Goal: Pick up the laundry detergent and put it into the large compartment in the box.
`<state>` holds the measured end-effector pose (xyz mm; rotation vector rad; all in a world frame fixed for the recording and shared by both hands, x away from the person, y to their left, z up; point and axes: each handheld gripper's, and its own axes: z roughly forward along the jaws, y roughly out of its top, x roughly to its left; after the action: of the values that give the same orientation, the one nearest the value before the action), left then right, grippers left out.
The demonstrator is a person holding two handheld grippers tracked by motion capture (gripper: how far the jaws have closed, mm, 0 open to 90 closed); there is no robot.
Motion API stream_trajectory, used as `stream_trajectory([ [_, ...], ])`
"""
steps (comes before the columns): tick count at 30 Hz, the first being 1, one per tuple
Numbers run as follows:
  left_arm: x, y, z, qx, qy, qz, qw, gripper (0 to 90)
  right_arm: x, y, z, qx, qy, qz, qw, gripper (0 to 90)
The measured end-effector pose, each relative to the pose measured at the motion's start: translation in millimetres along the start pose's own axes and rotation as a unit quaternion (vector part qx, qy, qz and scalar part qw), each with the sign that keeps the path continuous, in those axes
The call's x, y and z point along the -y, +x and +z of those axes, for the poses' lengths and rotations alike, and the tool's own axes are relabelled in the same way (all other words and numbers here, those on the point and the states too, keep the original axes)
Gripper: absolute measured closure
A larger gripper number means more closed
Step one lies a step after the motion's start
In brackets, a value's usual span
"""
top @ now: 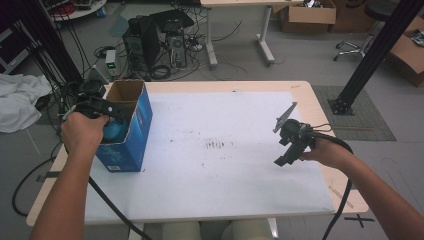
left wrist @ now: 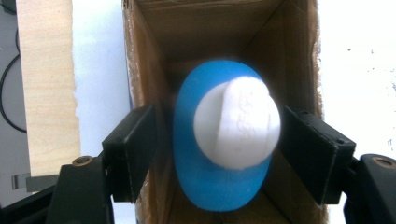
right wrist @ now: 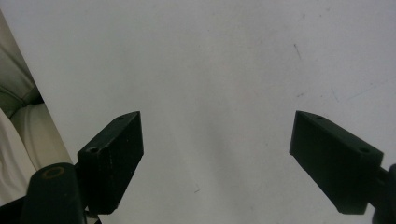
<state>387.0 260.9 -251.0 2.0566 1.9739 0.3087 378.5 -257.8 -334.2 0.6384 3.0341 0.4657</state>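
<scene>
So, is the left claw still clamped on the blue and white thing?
No, the left claw stands apart from the blue and white thing inside the box.

The high view looks forward and down over the whole desk (top: 225,210). The left gripper view peers closely into the box (left wrist: 154,56) (far left there); the right faces bare desk.

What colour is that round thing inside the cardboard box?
The rounded object is bright blue with a white cap, clearest in the left gripper view.

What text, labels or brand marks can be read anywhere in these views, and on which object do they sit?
No text is legible.
Blue cardboard box: light print low on its front face, too small and blurred to read.
White round cap of the blue bottle inside the box: faint raised marks, too blurred to read.
</scene>
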Motion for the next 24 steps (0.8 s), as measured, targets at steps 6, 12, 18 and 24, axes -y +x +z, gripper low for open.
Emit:
stream_trajectory([
  [6, 1.0, -2.8, -11.3, 0.0, -0.013, 0.008, 0.9999, 28.7, -0.4, 2.1, -2.3, 0.002, 0.0, -0.001, 1.0, 17.4],
  [12, -1.5, -5.8, -27.5, 0.008, -0.03, 0.016, 0.9994, 28.7, -1.0, 4.3, -4.8, 0.005, -0.001, -0.002, 1.0, 17.4],
  [18, -4.1, -14.7, -44.4, 0.023, -0.041, 0.036, 0.9983, 28.4, -0.2, 4.9, -6.2, 0.005, -0.001, -0.002, 1.0, 17.4],
  [24, -7.1, -28.0, -56.5, 0.037, -0.041, 0.063, 0.9965, 27.2, -1.4, 5.7, -6.0, 0.005, 0.001, -0.004, 1.0, 17.4],
])
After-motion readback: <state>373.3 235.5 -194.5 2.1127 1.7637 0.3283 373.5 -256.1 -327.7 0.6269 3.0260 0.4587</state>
